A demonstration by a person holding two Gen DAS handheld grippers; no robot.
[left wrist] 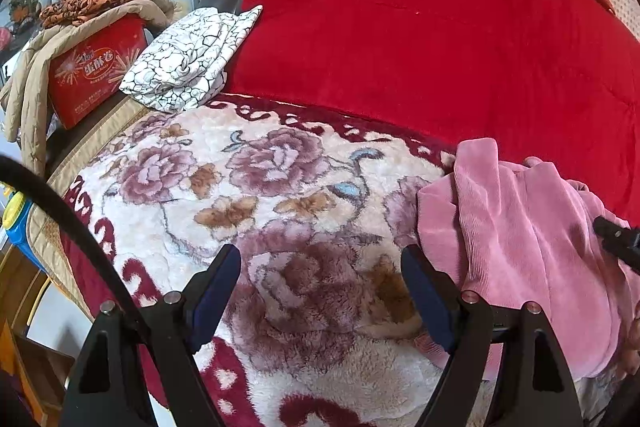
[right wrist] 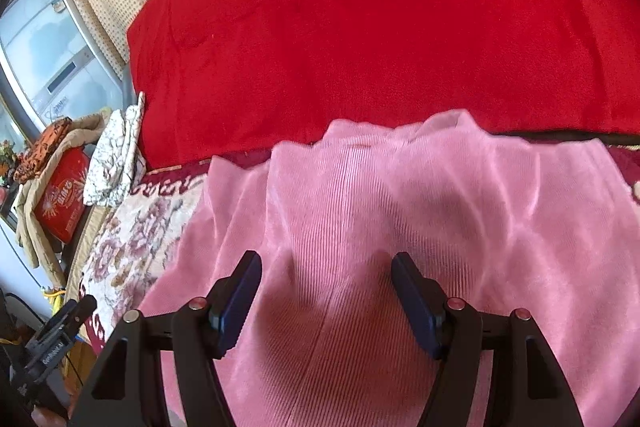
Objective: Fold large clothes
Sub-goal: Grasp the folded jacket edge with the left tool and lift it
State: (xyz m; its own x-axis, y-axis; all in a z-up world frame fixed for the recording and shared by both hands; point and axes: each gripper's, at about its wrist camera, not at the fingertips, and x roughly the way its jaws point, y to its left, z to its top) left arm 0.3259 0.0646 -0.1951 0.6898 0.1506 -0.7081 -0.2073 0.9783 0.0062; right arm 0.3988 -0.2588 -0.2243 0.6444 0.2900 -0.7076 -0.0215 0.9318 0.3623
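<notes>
A crumpled pink ribbed corduroy garment (right wrist: 400,227) was spread across the near right part of the bed, its far edge lying against a plush red blanket (right wrist: 380,27) and its left edge resting on a cream fleece blanket with purple roses (left wrist: 260,195). That floral stretch was seen bare and open up to a folded white cloth with black crackle lines (left wrist: 188,63) at the far left corner, beside a red printed cardboard box (left wrist: 92,75) draped with a beige quilted coat (left wrist: 28,83). The left gripper (left wrist: 320,259) was held over the floral blanket with jaws spread wide and nothing between them. The right gripper (right wrist: 326,267) was poised over the pink garment, jaws parted; whether the pads touched the cloth could not be told. The garment's near and right edges were cut off from view.
</notes>
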